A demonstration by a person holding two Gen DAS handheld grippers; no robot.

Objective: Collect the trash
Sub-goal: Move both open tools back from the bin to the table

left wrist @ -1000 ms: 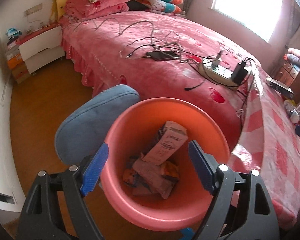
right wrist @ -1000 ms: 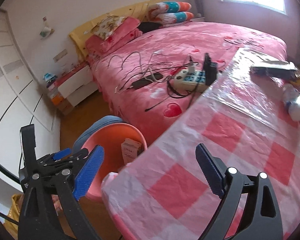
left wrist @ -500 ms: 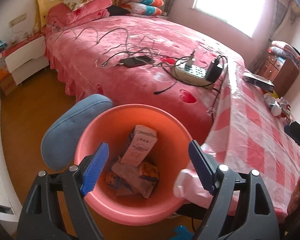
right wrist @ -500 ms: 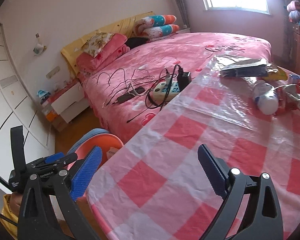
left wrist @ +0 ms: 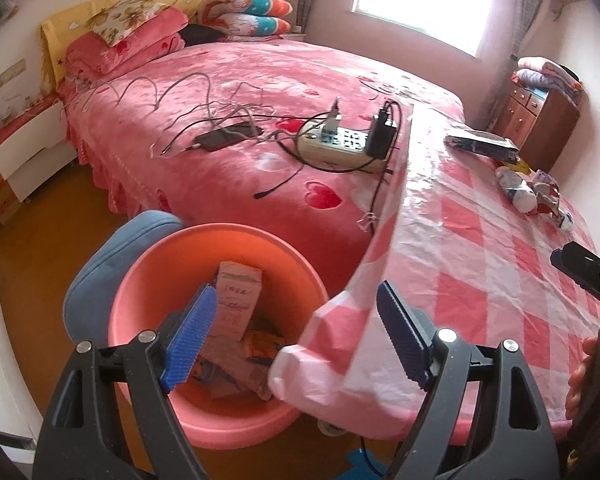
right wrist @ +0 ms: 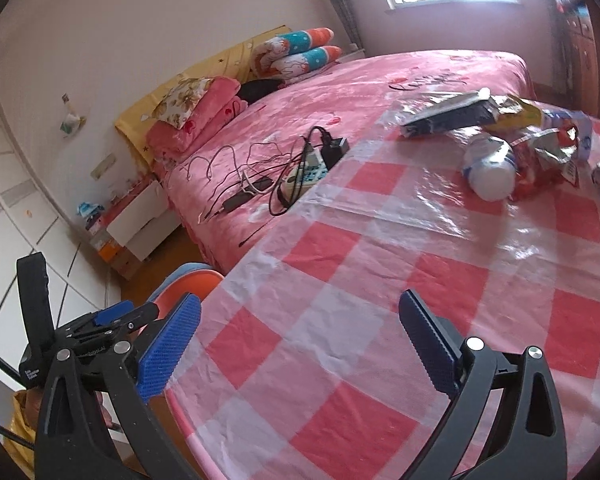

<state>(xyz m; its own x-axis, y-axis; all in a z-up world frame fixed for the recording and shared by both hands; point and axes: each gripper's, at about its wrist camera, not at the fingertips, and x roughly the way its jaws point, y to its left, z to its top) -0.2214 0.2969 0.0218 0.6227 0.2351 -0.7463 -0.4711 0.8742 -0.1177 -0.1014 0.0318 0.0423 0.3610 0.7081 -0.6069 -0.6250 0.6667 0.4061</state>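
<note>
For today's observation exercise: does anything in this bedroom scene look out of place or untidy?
Yes. Litter sits at the far end of the checked table cover: a tipped white bottle lying on its side against crumpled wrappers. On the bed, a power strip and phone lie in tangled cables. Both grippers are open and empty.

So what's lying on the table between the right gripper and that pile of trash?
Nothing: in the right wrist view only bare checked tablecloth lies between the right gripper and the trash pile.
</note>
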